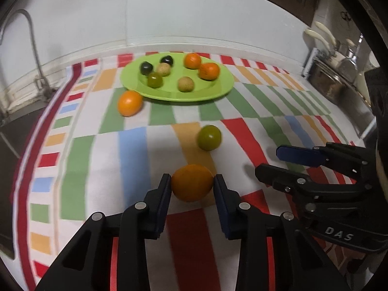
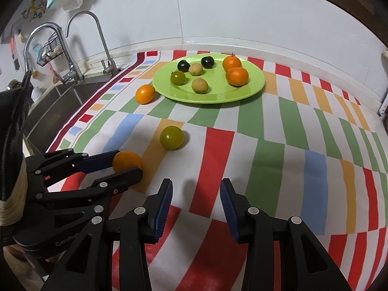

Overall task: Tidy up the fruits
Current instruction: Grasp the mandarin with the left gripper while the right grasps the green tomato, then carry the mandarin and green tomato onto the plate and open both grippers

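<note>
Squarely between our left hand-held gripper's (image 1: 191, 186) pads, clamped for lifting, sits an orange fruit (image 1: 192, 182) at lower centre of the left wrist view. Upper centre, the green plate (image 1: 218, 89) gathers sorted fruits; a green fruit (image 1: 209, 137) waits between on the desk. Our right hand-held gripper (image 2: 196, 201) hovers apart, empty.

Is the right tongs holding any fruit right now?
No, the right tongs stand open and hold nothing, only striped cloth between them.
</note>
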Demonstrator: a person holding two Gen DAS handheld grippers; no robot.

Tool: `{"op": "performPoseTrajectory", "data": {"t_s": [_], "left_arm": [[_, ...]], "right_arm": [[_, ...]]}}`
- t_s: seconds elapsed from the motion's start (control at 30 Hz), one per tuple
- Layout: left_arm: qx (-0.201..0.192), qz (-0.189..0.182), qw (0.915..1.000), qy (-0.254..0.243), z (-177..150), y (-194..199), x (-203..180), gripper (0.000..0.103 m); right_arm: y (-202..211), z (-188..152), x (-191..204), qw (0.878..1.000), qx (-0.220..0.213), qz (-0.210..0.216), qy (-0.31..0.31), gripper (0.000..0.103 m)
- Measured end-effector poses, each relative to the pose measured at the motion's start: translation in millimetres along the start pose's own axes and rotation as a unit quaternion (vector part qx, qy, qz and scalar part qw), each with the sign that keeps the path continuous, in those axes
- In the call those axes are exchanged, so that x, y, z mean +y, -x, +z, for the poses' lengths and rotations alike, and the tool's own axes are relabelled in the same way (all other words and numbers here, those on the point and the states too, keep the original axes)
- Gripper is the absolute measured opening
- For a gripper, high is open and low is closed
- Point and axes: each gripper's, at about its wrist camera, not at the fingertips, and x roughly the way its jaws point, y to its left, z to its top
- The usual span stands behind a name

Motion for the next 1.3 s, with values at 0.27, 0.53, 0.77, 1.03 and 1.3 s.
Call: {"op": "performPoseTrajectory", "data": {"t_s": [0.27, 0.53, 0.77, 1.03, 1.3], "left_arm": [[-0.006, 0.032, 0.9994, 0.010, 16, 13, 17, 0.035], [0.000, 0.061, 0.9981, -0.005, 24, 12, 25, 0.035], [0.009, 0.062, 0.9979, -0.013, 27, 6, 28, 0.035], [0.008, 0.053, 0.9984, -0.019, 29, 5, 29, 0.035], [-0.013, 0.039, 0.9984, -0.039, 35, 19, 23, 0.035]], "right_arm": [[-17, 21, 9, 1.000, 0.001, 0.028, 0.007, 0.042], [-43, 43, 18, 0.999, 0.010, 0.036, 0.023, 0.041], [-59, 45, 20, 0.999, 0.023, 0.035, 0.028, 0.036], [-57, 46, 20, 0.999, 0.015, 0.039, 0.022, 0.031], [-38, 48, 19, 0.999, -0.005, 0.034, 0.002, 0.031]]}}
